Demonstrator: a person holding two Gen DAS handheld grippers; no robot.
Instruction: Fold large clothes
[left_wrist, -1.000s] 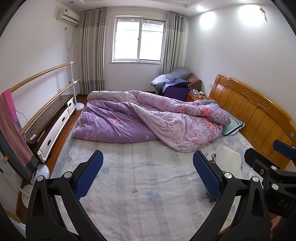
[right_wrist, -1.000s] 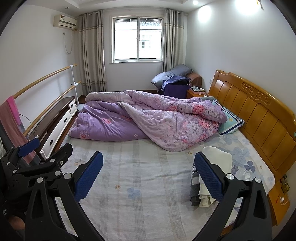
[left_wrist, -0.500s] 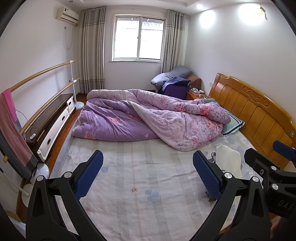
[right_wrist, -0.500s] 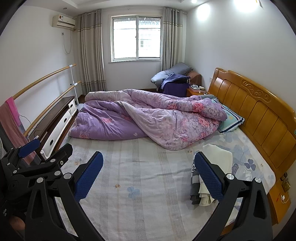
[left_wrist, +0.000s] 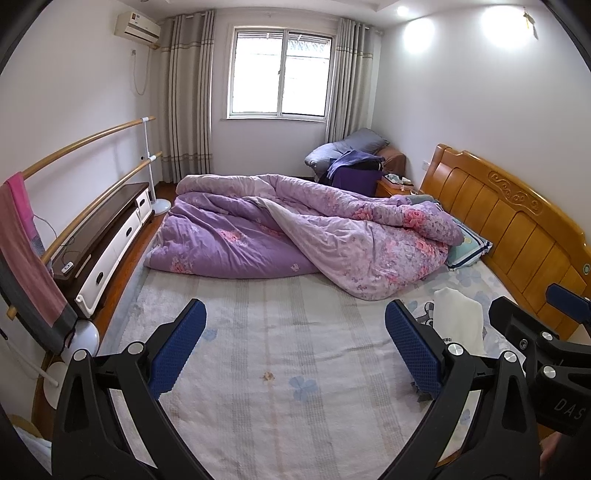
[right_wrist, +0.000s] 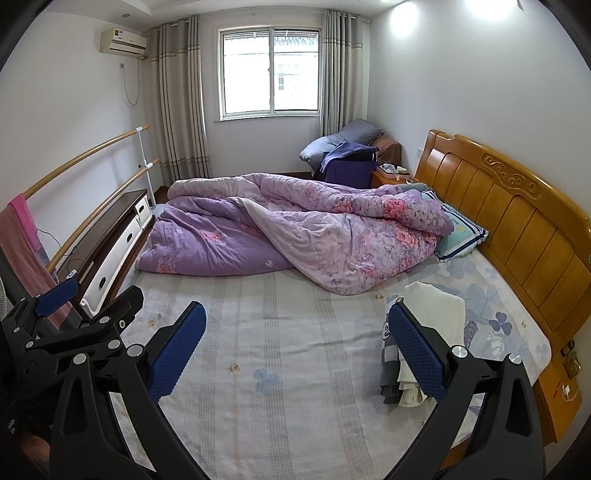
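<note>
A small stack of folded clothes, white on top of grey (right_wrist: 436, 314), lies on the bed's right side near the headboard; it also shows in the left wrist view (left_wrist: 458, 317). My left gripper (left_wrist: 295, 347) is open and empty above the bed's near end. My right gripper (right_wrist: 295, 347) is open and empty, with its right finger in front of the stack. Each gripper shows at the edge of the other's view. A crumpled purple floral quilt (left_wrist: 303, 232) lies across the far half of the bed (left_wrist: 280, 354).
A wooden headboard (right_wrist: 517, 218) runs along the right. A low TV cabinet (left_wrist: 107, 240) and wooden rails with a pink towel (left_wrist: 26, 236) stand on the left. A pillow (right_wrist: 458, 236) lies by the headboard. A chair piled with bedding (left_wrist: 351, 158) stands below the window.
Both views have shifted slightly, with the scene sliding a little downward and closer. Both grippers stay open and empty.
</note>
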